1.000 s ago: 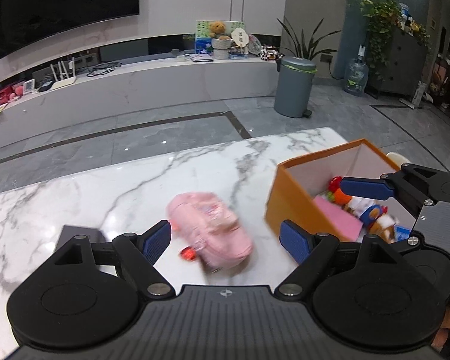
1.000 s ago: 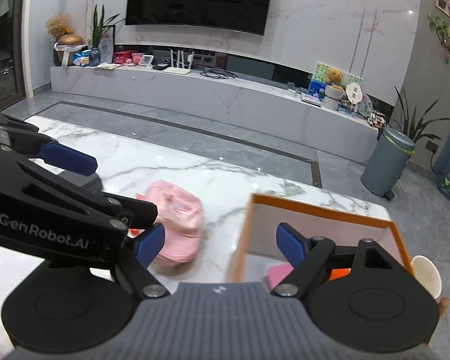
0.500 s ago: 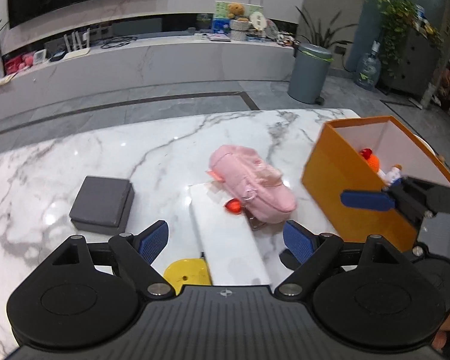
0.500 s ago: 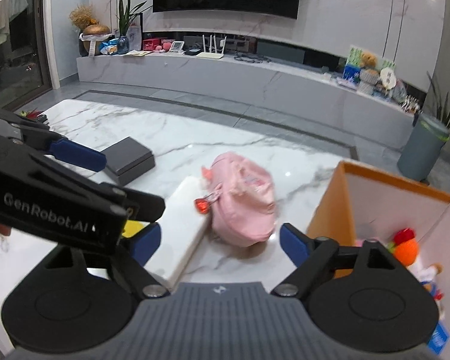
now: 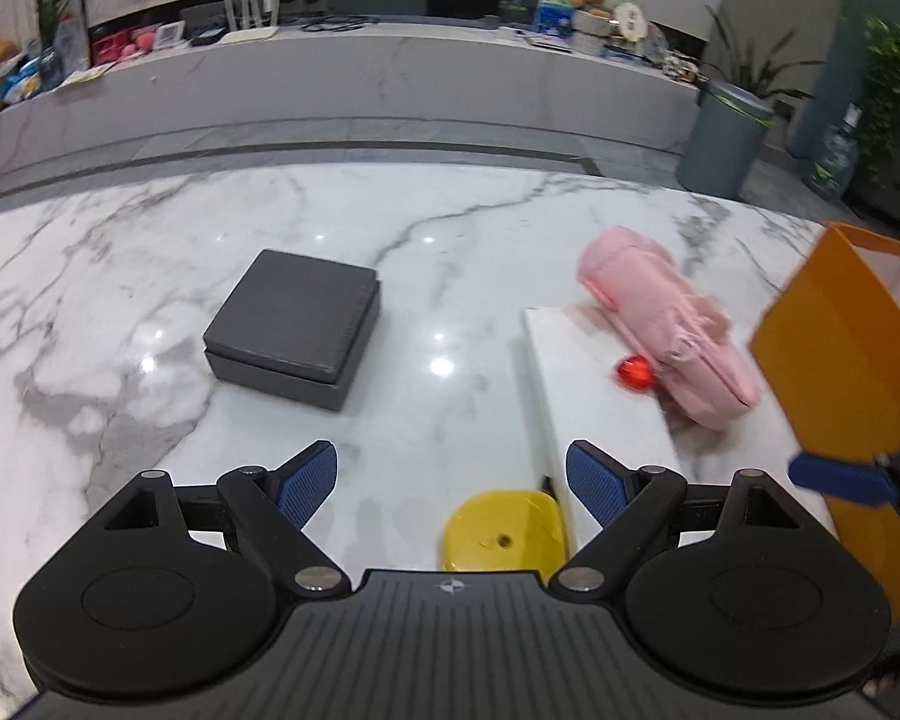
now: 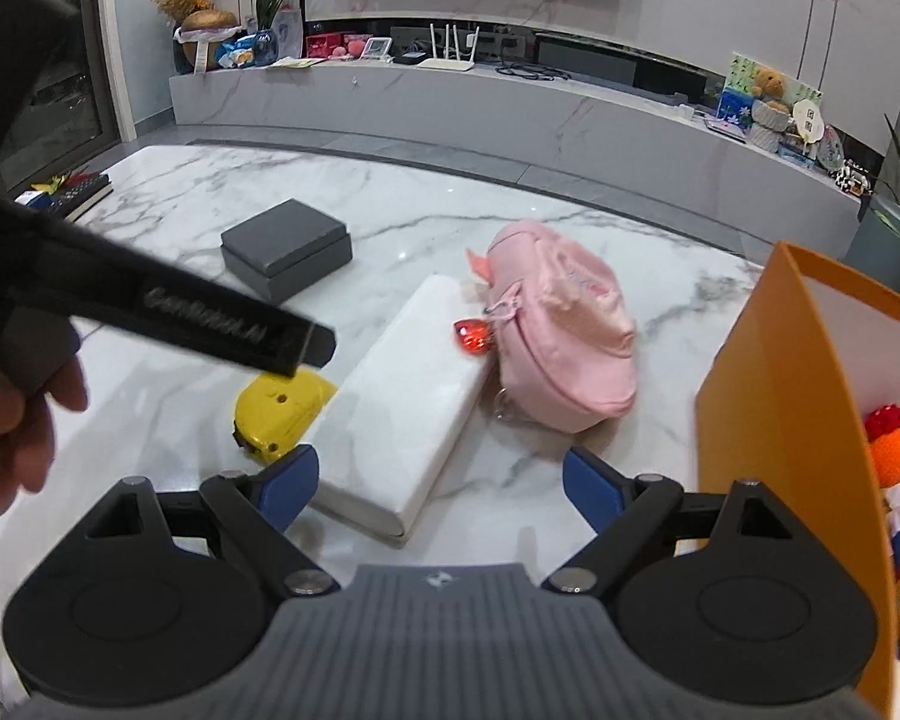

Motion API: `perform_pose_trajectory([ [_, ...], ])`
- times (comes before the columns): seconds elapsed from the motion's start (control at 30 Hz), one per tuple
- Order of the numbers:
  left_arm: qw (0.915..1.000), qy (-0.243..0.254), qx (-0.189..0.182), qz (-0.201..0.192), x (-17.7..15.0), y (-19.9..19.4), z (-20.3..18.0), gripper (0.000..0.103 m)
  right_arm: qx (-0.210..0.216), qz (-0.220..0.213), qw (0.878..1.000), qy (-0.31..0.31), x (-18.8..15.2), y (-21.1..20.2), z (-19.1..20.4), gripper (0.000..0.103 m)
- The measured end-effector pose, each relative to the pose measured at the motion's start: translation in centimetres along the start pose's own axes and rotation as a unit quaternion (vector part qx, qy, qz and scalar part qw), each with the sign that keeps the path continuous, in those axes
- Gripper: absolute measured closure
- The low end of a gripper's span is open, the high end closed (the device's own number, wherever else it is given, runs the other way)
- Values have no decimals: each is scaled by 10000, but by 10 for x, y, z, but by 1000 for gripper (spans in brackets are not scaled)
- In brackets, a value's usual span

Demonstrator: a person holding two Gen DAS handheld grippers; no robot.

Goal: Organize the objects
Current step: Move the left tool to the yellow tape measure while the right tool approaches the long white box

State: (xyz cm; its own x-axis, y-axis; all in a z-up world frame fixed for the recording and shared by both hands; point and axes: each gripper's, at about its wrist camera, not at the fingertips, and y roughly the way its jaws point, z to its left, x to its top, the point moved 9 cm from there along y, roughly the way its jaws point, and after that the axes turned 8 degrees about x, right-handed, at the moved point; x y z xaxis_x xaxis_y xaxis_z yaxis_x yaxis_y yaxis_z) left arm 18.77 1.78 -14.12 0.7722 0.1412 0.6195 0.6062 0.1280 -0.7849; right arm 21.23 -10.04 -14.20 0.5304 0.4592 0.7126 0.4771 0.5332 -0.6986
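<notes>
Both grippers sank; orange box point(image 6: 774, 420) holds plush toys point(image 6: 888, 444).

Pink pouch point(image 6: 561, 330) overlapping white box point(image 6: 408, 408)

Pink pouch point(image 6: 561, 330) lies between white box point(image 6: 408, 402) and orange box point(image 6: 786, 450).

bag point(image 6: 561, 324) beside slab point(image 6: 411, 402), box point(image 6: 792, 420) right
</notes>
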Motion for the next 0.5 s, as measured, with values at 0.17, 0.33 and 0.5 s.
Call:
perform_pose_trajectory([
  [0.17,9996,7,-89,279,-12,10,-3,3,7,85,10000,-14,-4,8,2,14],
  [0.33,9980,97,-108,607,-22,10,3,2,-4,117,9999,-28,-4,11,3,14],
  [0.5,9971,479,198,558,-24,3,11,2,-3,94,10000,16,-2,16,2,14],
])
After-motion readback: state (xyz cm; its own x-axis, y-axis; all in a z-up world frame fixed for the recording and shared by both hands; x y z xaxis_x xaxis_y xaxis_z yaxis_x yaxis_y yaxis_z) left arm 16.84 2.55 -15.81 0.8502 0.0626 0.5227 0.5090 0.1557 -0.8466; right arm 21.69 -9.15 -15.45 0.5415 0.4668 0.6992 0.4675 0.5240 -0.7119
